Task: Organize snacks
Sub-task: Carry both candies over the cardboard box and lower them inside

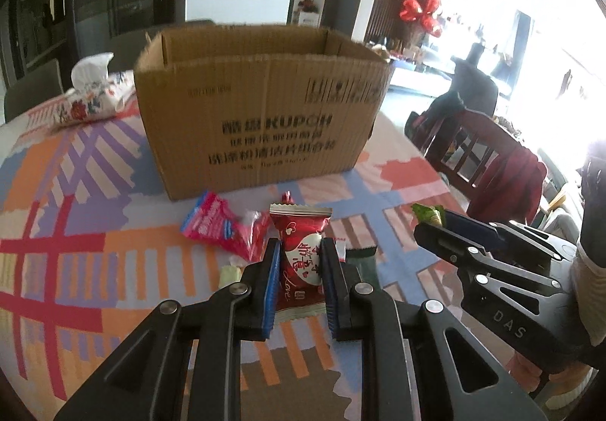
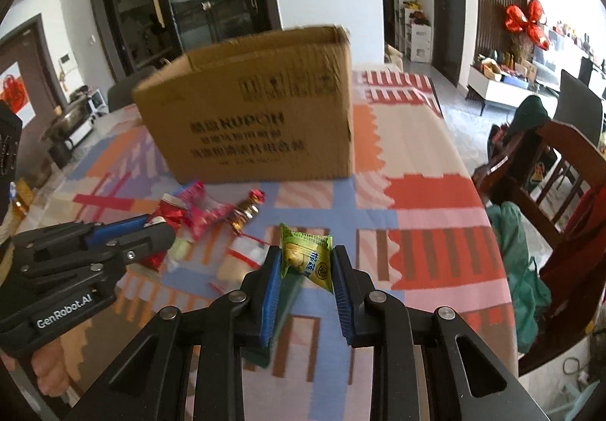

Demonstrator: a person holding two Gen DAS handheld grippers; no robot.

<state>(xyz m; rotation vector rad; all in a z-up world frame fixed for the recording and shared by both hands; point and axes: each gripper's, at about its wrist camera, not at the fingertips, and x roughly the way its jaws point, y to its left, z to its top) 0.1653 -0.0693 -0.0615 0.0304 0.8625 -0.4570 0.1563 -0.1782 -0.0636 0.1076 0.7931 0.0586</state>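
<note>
My left gripper (image 1: pixel 301 262) is shut on a red heart-print candy packet (image 1: pixel 301 250), held just above the table. My right gripper (image 2: pixel 306 265) is shut on a green-yellow snack packet (image 2: pixel 308 258); it also shows at the right of the left wrist view (image 1: pixel 435 227). An open cardboard box (image 1: pixel 261 110) stands upright behind the snacks, also in the right wrist view (image 2: pixel 257 106). Loose snacks lie in front of it: a pink packet (image 1: pixel 223 227), a dark green packet (image 1: pixel 365 265), a gold-wrapped candy (image 2: pixel 246 212) and a clear packet (image 2: pixel 242 258).
The table carries a colourful patterned cloth (image 1: pixel 75 216). A floral tissue pack (image 1: pixel 91 95) lies left of the box. Wooden chairs with clothes (image 2: pixel 556 193) stand along the table's right edge. A pale green candy (image 1: pixel 231 275) lies by my left finger.
</note>
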